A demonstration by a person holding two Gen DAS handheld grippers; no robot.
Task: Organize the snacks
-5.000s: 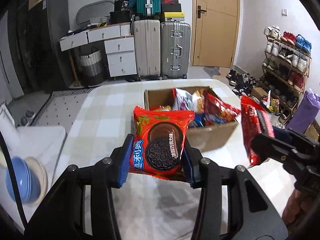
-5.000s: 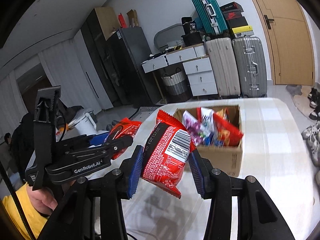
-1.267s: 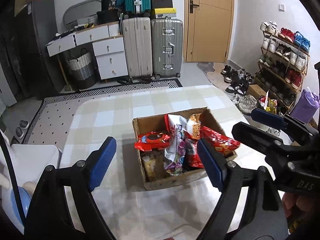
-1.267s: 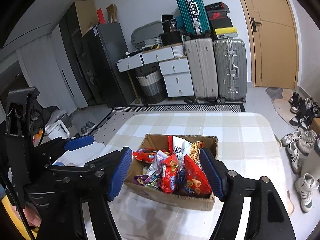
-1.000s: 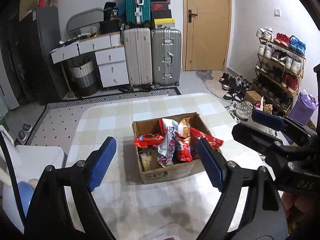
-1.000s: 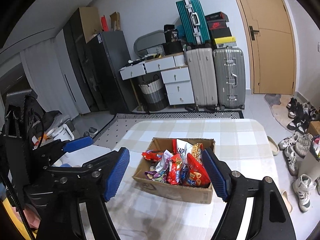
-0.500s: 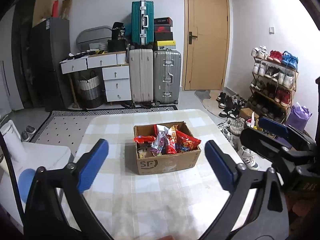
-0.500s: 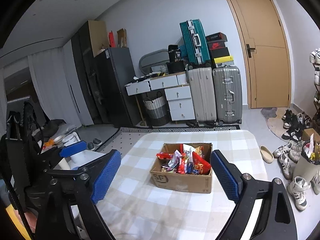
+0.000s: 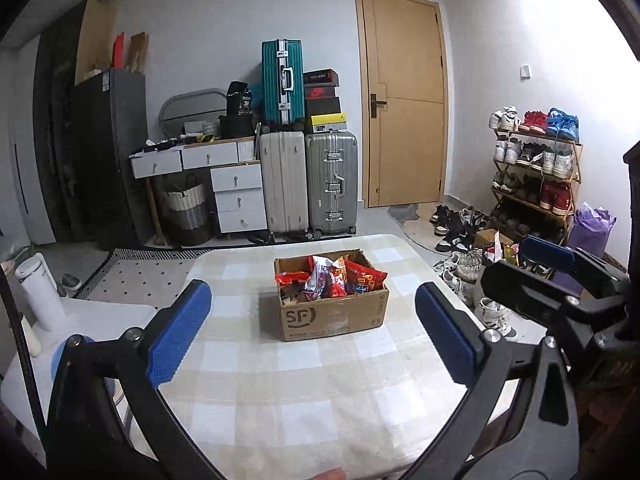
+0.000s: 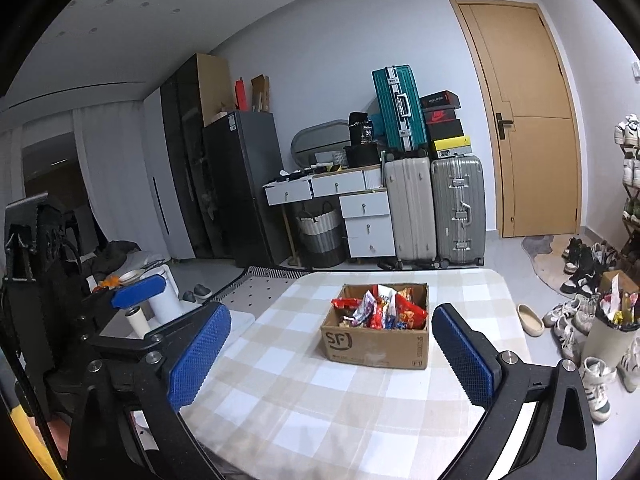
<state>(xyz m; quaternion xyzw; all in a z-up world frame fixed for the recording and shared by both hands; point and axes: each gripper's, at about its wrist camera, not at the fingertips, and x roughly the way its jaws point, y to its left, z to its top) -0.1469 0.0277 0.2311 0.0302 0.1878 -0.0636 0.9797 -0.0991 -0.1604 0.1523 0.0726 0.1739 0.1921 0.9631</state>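
Both grippers farther from the cardboard box point(image 9: 330, 312) than a second ago. Left gripper point(image 9: 316, 330) and right gripper point(image 10: 330, 354): jaws just widened, now spread, nothing between. Snack packets point(image 9: 332, 280) sit in box, mid checked table point(image 9: 280, 400).

Cardboard box point(image 9: 332, 318) on counter point(image 9: 280, 396), snacks point(image 9: 332, 280) in it. Suitcases point(image 9: 308, 184) behind box, door point(image 9: 404, 100) behind-right, shoe rack point(image 9: 536, 184) right, my claws before box.

Colourful snack packets point(image 9: 330, 279) stand crammed in the open cardboard box point(image 9: 332, 318).
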